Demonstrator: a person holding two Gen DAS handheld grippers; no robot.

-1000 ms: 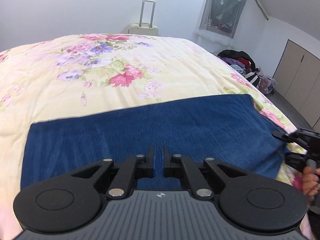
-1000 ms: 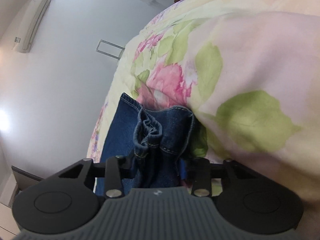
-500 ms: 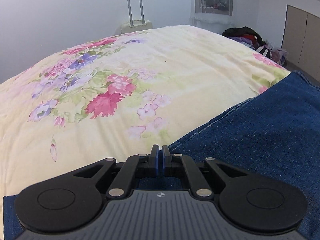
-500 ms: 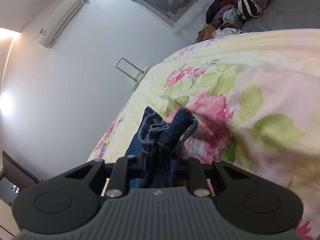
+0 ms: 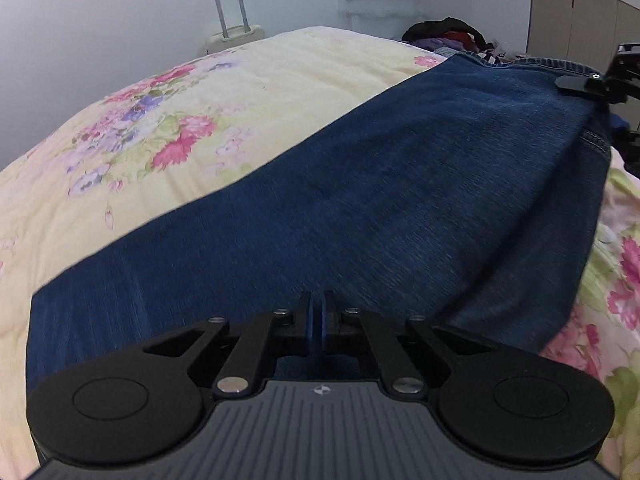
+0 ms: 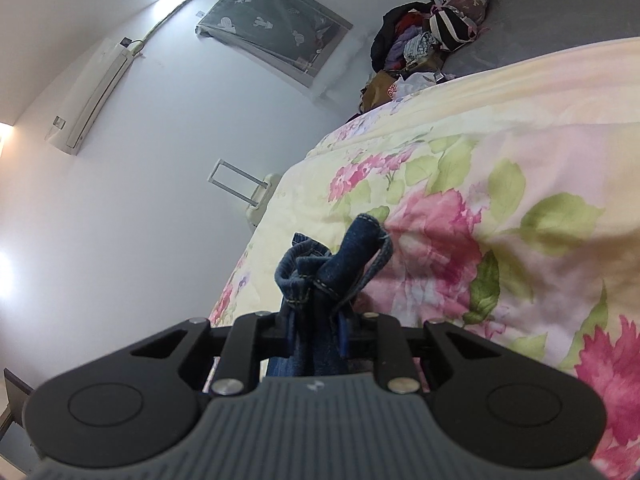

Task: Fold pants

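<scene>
Pants point(image 5: 400, 184): dark blue denim, lying on the bed point(image 5: 248, 92) over its floral quilt, in the near half of the left wrist view.
Long axis: runs from the lower left of the left wrist view up to the upper right, where the stitched end sits higher than the rest.
Near end: a straight cut edge at lower left, flat on the quilt.
Far end: gathered and lifted off the quilt at the right edge of that view, with seams and stitching showing.
Left gripper point(image 5: 319, 312): jaws pressed together over the denim near its lower edge; a thin blue strip shows between the pads, but I cannot tell whether that is cloth or the pads themselves.
Right gripper point(image 6: 316, 324): jaws have just been closing, and now stand narrowly apart, pinching a bunched wad of the pants point(image 6: 320, 276) between them; the wad sticks up past the fingertips with a hemmed flap and a loop of cloth hanging to the right.
Right gripper, seen from the left: black fingers point(image 5: 580, 82) clamped on the raised corner of the denim.
Behind the bed: a cream suitcase point(image 5: 236, 34) with its handle raised, against the white wall.
Floor by the bed: a pile of clothes point(image 6: 424, 40) and bags.
</scene>
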